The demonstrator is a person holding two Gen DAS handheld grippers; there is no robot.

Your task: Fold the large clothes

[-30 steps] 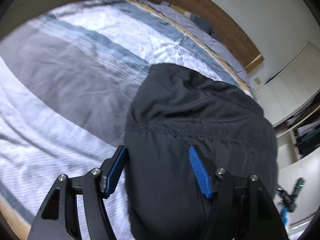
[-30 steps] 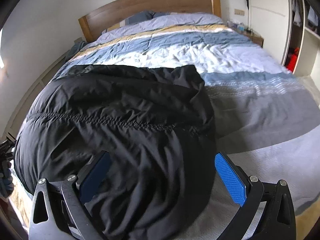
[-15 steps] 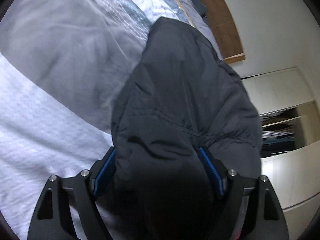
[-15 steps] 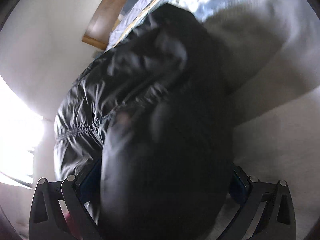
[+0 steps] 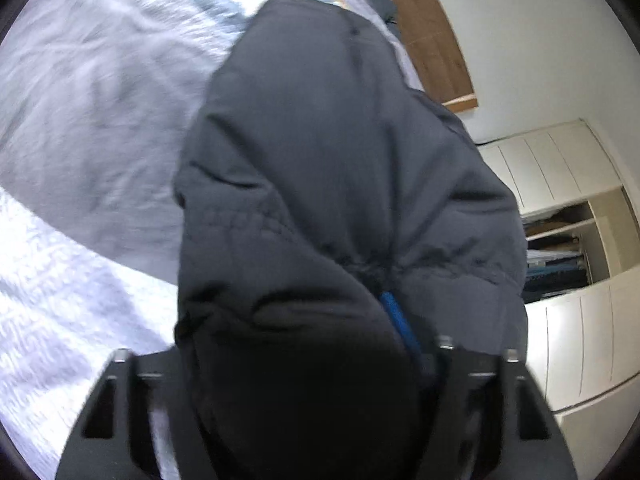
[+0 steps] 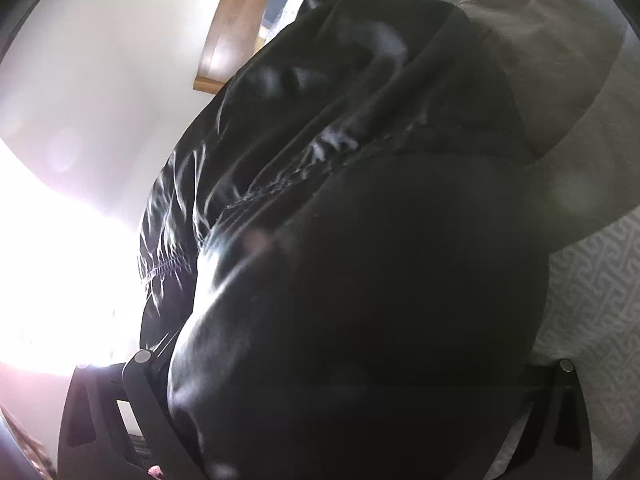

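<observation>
A striped bed (image 5: 80, 128) with wooden headboard (image 5: 432, 28), white wardrobe (image 5: 560, 168), and perhaps a glaring window (image 6: 52, 264).

This is a bedroom in a home. A wide bed (image 5: 80, 120) takes up most of the view, covered with a striped duvet in grey, white and blue. A wooden headboard (image 5: 432, 36) stands against a white wall, and white built-in cupboards (image 5: 556, 168) with open shelves (image 5: 560, 256) fill the side.

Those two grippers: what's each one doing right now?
Left gripper: jaws closing, black jacket bunched between them.
Right gripper: buried under the jacket; cannot be told.
</observation>
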